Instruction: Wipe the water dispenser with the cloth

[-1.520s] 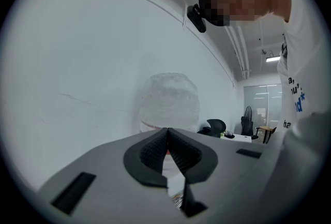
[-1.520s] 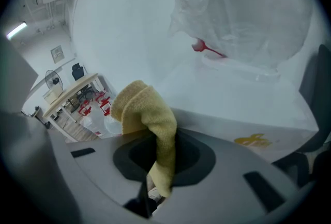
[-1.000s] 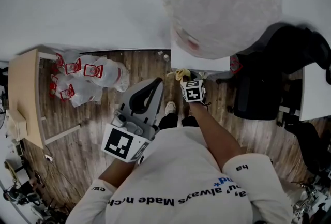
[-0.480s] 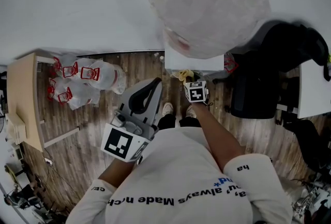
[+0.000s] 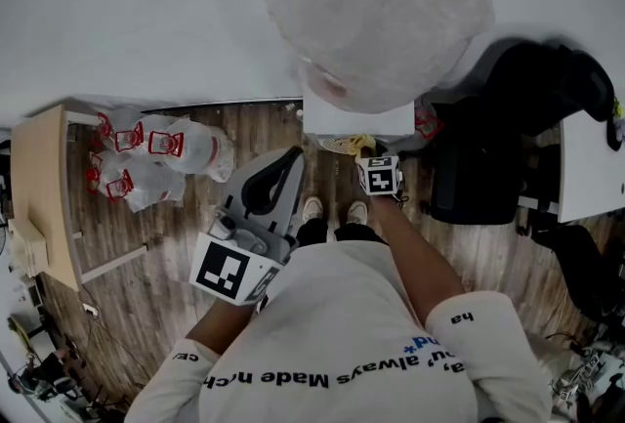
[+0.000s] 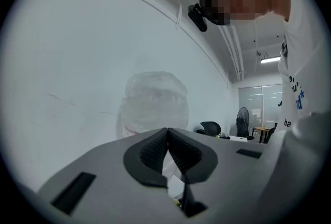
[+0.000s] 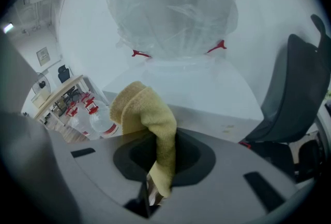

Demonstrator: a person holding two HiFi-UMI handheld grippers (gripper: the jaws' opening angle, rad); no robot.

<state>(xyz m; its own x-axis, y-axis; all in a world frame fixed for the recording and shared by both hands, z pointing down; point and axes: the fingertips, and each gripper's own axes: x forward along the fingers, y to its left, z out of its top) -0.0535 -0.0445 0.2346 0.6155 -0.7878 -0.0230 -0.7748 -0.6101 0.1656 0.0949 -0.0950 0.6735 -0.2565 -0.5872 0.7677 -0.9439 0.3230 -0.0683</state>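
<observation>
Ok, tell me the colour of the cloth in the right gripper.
Yellow. The cloth shows best in the right gripper view.

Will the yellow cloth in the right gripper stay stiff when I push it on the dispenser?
Probably not: the cloth droops in folds above the right gripper, so it will likely bunch. Its towel-like surface suggests it is light and grips rather than slides. Only a narrow strip sits between the jaws; hard dragging might tug it loose.

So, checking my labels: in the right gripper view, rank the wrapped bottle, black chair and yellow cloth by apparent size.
1. wrapped bottle
2. black chair, partly cut off
3. yellow cloth, enlarged by nearness
</observation>
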